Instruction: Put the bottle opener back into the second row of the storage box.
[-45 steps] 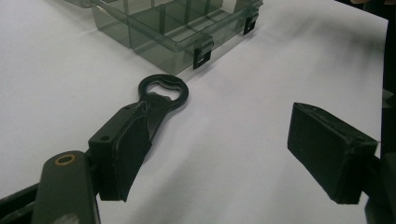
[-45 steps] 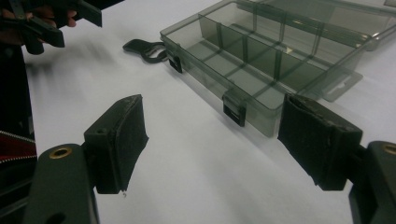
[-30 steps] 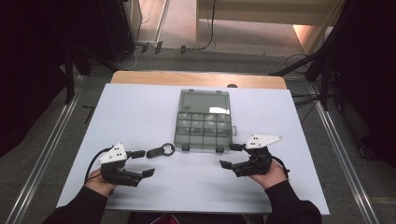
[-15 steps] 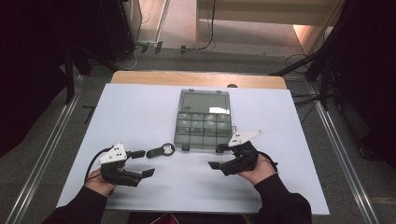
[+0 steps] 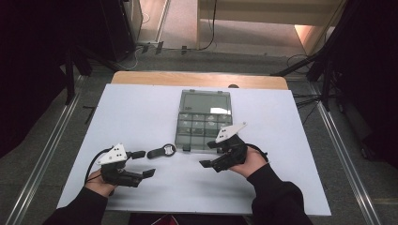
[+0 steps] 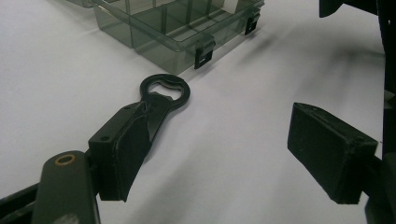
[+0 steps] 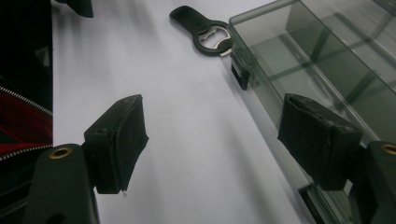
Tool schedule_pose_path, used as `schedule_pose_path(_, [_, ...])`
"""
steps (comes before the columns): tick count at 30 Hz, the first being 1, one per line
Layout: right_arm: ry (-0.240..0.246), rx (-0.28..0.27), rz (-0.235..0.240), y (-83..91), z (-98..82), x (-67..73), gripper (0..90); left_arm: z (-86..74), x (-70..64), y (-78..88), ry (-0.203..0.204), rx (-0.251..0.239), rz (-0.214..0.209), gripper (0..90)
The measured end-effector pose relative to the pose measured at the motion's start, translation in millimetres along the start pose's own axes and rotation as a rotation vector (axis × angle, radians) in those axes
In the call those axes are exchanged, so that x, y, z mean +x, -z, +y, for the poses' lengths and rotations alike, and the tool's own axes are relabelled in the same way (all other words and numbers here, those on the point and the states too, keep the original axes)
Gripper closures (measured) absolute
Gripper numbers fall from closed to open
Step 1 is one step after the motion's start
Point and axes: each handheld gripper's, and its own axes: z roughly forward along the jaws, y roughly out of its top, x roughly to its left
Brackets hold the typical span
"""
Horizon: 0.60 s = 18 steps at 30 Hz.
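Black and flat, the bottle opener (image 5: 161,151) lies just beside the clear compartment box (image 5: 203,119), looking light, stiff, best pinched across its handle; left gripper (image 5: 142,163) and right gripper (image 5: 210,156) gape empty.

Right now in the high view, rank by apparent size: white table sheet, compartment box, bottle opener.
1. white table sheet, by far the largest
2. compartment box, clear grey plastic
3. bottle opener, smallest

No close calls; all lie on the same surface.
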Motion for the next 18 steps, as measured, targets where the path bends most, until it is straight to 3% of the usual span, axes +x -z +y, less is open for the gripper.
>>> schedule_pose_path(6, [0.050,0.015,0.050,-12.8,16.4,-2.1,24.9,-0.4,1.3,0.6,0.017,-0.008,-0.012,21.1])
schedule_pose_path(18, [0.100,0.022,0.114,-31.3,43.3,-3.1,24.9,-1.0,1.3,-0.2,0.016,-0.002,-0.012,21.1])
